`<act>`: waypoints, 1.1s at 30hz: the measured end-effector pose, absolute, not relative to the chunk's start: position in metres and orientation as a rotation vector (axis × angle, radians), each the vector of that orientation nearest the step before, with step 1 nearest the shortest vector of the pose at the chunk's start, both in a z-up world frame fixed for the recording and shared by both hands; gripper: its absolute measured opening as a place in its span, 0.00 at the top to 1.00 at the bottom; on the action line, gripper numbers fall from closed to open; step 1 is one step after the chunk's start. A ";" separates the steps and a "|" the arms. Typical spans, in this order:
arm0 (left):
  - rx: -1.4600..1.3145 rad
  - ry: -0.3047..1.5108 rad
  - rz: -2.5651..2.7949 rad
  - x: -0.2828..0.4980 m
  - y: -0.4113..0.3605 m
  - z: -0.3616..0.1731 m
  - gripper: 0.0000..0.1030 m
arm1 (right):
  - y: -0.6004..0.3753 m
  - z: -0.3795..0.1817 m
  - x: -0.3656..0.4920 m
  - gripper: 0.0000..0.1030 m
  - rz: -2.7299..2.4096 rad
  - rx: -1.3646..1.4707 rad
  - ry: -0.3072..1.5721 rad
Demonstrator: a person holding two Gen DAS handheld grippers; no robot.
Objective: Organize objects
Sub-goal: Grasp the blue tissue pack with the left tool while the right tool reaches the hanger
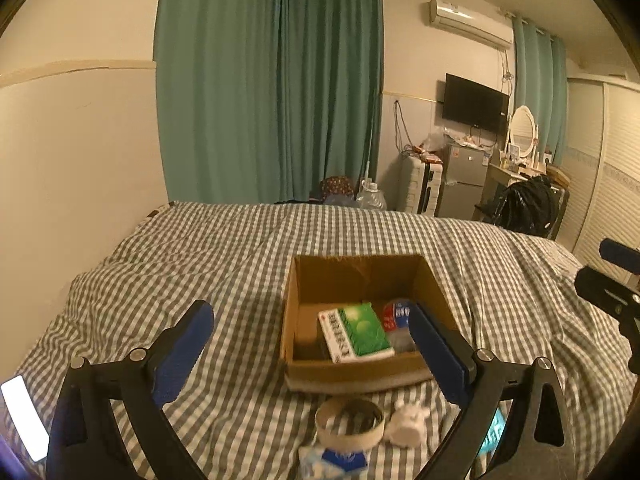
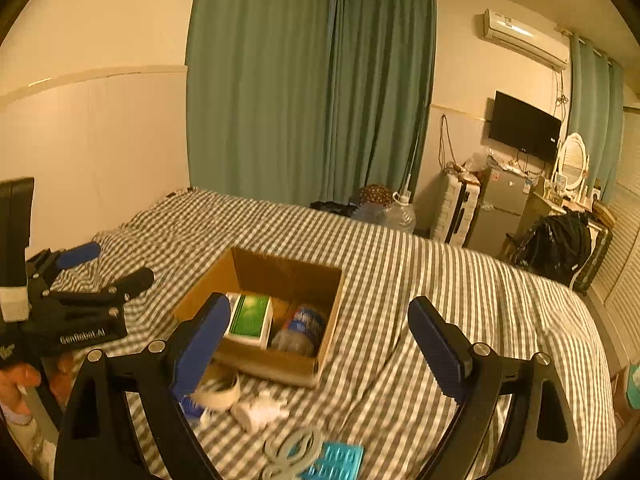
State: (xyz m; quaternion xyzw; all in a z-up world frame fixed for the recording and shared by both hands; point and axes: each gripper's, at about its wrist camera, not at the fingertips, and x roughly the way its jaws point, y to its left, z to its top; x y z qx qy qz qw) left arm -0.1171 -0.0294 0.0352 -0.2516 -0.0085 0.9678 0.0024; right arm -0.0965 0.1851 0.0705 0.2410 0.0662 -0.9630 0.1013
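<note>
Because the job is to tidy up, the box sits open in the middle of the bed, ready to take things. A green pack and a bottle lie inside it already. A tape roll, a white toy and a blue bag wait just beside the box, at the near edge of the bed. The left gripper and the right gripper both hang above with fingers spread wide, holding nothing, likely so either can drop onto the next thing.
</note>
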 end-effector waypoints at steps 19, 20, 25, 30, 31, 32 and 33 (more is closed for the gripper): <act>-1.088 0.043 2.984 -0.079 -0.021 -0.101 0.02 | 0.190 -0.096 -0.073 0.12 -2.823 1.164 0.133; -1.112 0.051 2.972 -0.083 -0.019 -0.109 0.02 | 0.189 -0.104 -0.076 0.12 -2.813 1.192 0.131; -1.188 0.020 2.918 -0.094 -0.016 -0.133 0.02 | 0.185 -0.131 -0.085 0.12 -2.781 1.273 0.151; -1.237 -0.022 2.868 -0.107 -0.012 -0.153 0.02 | 0.182 -0.145 -0.094 0.12 -2.768 1.305 0.142; -1.224 -0.040 2.875 -0.108 -0.012 -0.154 0.02 | 0.180 -0.149 -0.096 0.12 -2.763 1.316 0.151; -1.216 -0.059 2.879 -0.109 -0.011 -0.155 0.02 | 0.178 -0.152 -0.099 0.12 -2.757 1.329 0.165; -1.214 -0.066 2.873 -0.111 -0.010 -0.157 0.02 | 0.175 -0.154 -0.101 0.12 -2.750 1.345 0.182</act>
